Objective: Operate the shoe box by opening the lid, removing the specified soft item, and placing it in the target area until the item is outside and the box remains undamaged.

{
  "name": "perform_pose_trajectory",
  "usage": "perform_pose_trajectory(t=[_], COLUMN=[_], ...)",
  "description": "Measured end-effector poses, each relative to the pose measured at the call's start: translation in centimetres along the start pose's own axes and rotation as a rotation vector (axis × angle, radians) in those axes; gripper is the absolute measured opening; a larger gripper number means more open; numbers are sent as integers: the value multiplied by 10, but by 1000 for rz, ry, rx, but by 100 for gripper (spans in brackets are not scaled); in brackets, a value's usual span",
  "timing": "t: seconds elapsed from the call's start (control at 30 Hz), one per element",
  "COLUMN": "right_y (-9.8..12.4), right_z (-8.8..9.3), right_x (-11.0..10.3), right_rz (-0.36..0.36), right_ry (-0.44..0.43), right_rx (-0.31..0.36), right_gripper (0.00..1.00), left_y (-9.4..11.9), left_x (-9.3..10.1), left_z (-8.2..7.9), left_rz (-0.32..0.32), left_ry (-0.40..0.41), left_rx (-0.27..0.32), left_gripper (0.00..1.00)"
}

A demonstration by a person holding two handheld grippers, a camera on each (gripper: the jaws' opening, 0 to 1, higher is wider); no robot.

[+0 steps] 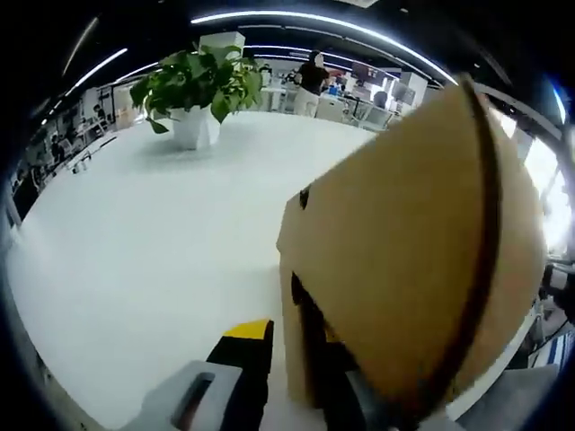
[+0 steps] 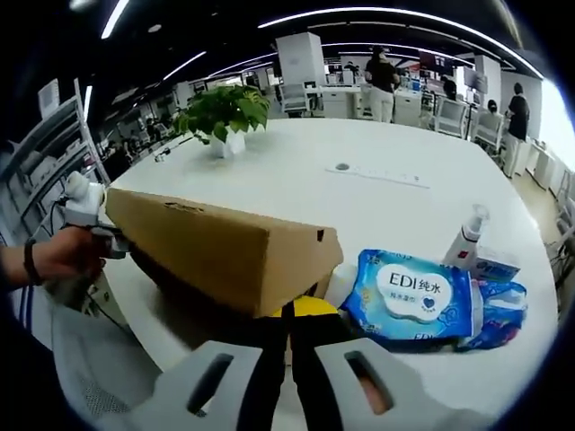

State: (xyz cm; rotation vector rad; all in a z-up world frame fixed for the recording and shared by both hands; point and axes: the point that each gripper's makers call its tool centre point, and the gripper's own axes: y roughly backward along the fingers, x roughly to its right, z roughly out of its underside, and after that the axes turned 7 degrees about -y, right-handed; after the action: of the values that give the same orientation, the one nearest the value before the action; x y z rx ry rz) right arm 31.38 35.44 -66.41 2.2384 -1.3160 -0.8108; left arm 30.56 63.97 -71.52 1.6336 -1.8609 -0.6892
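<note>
While the cardboard shoe box sits on the near left part of the white table, its lid stands raised at a slant, opened partway.

Left gripper, held by a hand at the box's left end, seems to be propping or gripping the lid edge there. In the left gripper view the lid looms close, one jaw with a yellow tip just beside the box wall; whether the jaws are clenched on the cardboard I cannot tell.

Right gripper hangs at the near side of the box, jaws pressed together with nothing between them. Just past its tips a yellow object peeks from under the lid's near corner; its identity is unclear, possibly the soft item.

Right of the box: a blue wet-wipes pack, a small spray bottle. Far across the table, a potted plant.

Judgement: lid-opening is underway, not finished. Removing the item and placing it outside both remain. Box looks uncrushed.
</note>
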Motion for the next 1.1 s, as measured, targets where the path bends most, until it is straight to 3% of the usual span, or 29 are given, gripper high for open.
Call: perform_pose_trajectory(t=[0.5, 0.8, 0.9, 1.1], right_y=[1, 3, 4, 5], right_z=[14, 23, 26, 29], right_x=[2, 3, 3, 4], right_rz=[-12, -12, -23, -20], right_ry=[-39, -65, -83, -91], right_rx=[-2, -5, 1, 4], right_gripper=[0, 0, 0, 0], left_y=[22, 32, 38, 42], left_x=[16, 14, 11, 16], left_z=[-7, -7, -7, -6], left_rz=[70, 75, 44, 62], left_ry=[-65, -101, -175, -183], left_rx=[122, 149, 147, 154], left_gripper=[21, 21, 21, 21])
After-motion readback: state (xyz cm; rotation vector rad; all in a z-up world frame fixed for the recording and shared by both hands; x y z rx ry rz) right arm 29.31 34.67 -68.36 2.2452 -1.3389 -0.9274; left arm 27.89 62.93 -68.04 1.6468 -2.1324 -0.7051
